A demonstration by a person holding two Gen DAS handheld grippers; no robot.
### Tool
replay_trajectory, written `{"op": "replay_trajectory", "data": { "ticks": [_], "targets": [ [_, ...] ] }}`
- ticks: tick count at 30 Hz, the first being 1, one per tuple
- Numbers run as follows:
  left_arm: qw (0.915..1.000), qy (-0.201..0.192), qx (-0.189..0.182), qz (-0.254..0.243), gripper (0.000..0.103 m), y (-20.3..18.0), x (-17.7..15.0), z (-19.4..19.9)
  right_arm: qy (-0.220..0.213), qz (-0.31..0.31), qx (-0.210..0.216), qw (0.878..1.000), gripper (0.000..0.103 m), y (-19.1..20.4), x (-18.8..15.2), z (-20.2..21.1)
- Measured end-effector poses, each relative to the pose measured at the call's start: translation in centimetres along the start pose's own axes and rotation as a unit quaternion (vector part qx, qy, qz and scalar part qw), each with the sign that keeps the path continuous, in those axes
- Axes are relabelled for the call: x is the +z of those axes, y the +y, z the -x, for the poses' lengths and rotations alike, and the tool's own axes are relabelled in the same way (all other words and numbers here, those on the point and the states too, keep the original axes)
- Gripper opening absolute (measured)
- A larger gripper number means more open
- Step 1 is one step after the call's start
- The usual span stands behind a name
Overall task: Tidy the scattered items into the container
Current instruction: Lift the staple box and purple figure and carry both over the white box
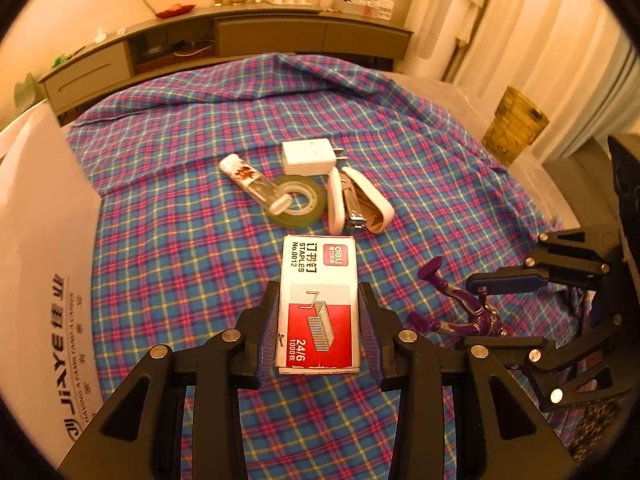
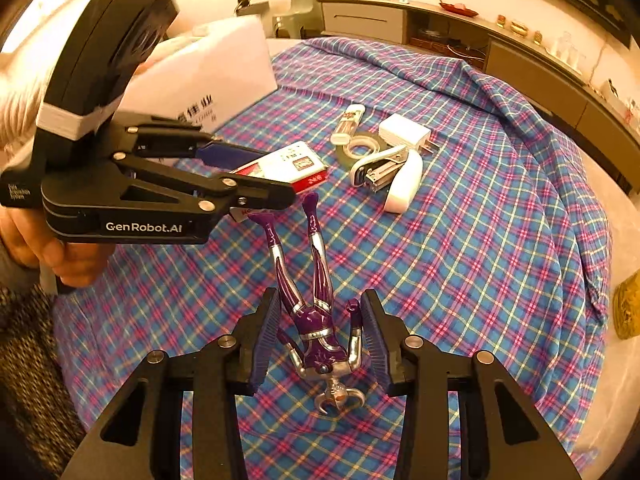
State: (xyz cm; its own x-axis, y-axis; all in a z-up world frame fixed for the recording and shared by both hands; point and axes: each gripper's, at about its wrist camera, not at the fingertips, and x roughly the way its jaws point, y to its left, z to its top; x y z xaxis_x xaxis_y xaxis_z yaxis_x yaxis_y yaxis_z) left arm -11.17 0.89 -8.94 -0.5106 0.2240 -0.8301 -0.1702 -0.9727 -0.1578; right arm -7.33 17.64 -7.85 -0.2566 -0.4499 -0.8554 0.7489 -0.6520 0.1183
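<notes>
A red-and-white staples box [image 1: 318, 264] sits between the fingers of my left gripper [image 1: 319, 292], whose pads press on its long sides. In the right wrist view the same box [image 2: 296, 164] is held just above the plaid cloth. My right gripper [image 2: 320, 300] is shut on a purple toy figure [image 2: 318, 320], touching both its arms, with the legs pointing away. The white cardboard box [image 1: 40, 240] stands at the left of the table. A white charger [image 1: 308, 158], a clear tube [image 1: 256, 188], a tape roll [image 1: 298, 202] and a white stapler [image 1: 360, 204] lie clustered mid-table.
A blue-pink plaid cloth [image 1: 180, 248] covers the round table. A yellow patterned bin [image 1: 514, 124] stands past the table's right edge. A low cabinet [image 1: 240, 36] runs along the far wall. A person's hand [image 2: 60, 256] grips the left gripper's handle.
</notes>
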Motion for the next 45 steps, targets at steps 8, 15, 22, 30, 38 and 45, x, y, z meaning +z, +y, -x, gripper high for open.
{"op": "replay_trajectory", "data": {
  "ticks": [8, 15, 22, 30, 38, 45],
  "targets": [
    [0.999, -0.017, -0.012, 0.04, 0.039, 1.7, -0.3, 2.9, -0.019, -0.019, 0.002, 1.0, 0.043, -0.3, 1.2, -0.4],
    [0.9977, -0.038, -0.015, 0.054, 0.039, 2.2, -0.7, 5.8, -0.045, -0.045, 0.016, 0.998, 0.043, -0.9, 2.5, -0.4],
    [0.9966, -0.053, -0.013, 0.061, 0.039, 2.2, -1.2, 7.9, -0.064, -0.065, 0.04, 0.995, 0.043, -0.4, 3.1, 0.3],
    [0.9947, -0.071, -0.01, 0.074, 0.039, 2.6, -2.2, 10.1, -0.082, -0.069, 0.063, 0.992, 0.043, 1.3, 3.7, 0.9],
    [0.9917, -0.092, -0.009, 0.089, 0.039, 3.4, -2.7, 12.4, -0.105, -0.067, 0.071, 0.99, 0.043, 3.3, 4.7, 2.1],
    [0.9892, -0.106, -0.013, 0.1, 0.039, 4.9, -2.9, 13.7, -0.118, -0.073, 0.069, 0.988, 0.043, 4.7, 5.7, 2.3]
  ]
}}
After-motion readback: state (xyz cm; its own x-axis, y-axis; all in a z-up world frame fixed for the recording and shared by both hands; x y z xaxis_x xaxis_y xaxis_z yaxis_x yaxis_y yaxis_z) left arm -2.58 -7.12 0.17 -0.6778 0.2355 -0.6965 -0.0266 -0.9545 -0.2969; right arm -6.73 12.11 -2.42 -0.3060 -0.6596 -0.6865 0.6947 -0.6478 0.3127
